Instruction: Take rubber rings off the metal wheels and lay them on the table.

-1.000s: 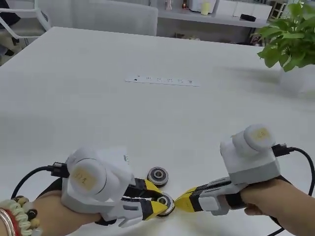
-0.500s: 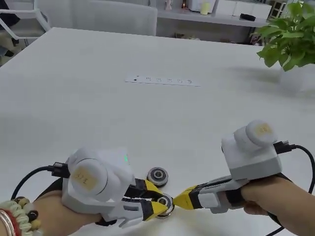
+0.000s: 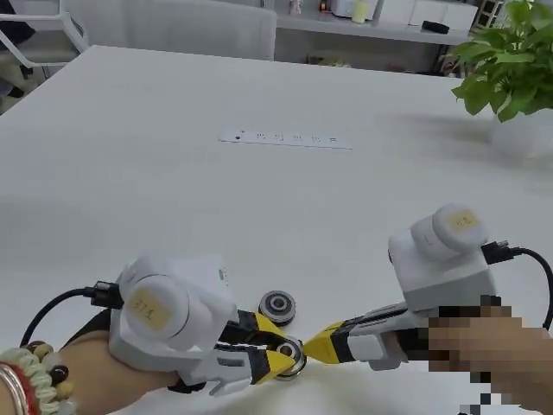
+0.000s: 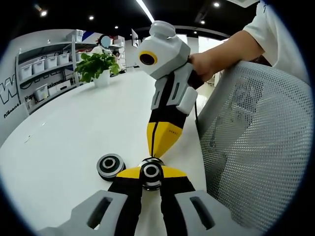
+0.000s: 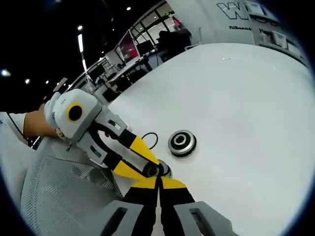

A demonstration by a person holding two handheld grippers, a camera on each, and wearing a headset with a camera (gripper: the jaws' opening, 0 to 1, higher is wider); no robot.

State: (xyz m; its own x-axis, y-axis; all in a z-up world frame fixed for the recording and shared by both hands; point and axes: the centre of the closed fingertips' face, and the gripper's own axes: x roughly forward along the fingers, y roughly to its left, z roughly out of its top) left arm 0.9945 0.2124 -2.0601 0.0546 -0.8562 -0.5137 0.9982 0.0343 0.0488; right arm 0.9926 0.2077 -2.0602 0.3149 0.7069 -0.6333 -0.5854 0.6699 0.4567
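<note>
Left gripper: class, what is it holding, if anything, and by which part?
The left gripper holds a wheel by its outer rim, with one jaw on each side. A second wheel lies loose on the table.

A wide white surface (image 3: 173, 190) runs off toward the far side, a white power strip (image 3: 285, 138) lying flat on it. A leafy green plant (image 3: 510, 56) stands at the far right edge. Beyond, a pale chair back (image 3: 173, 30) and a low shelf (image 3: 371, 30). In the left gripper view, a grey mesh chair (image 4: 251, 142) sits close, white bins line wall shelving (image 4: 44, 73), and strip lights (image 4: 145, 10) glow on a dark ceiling.
</note>
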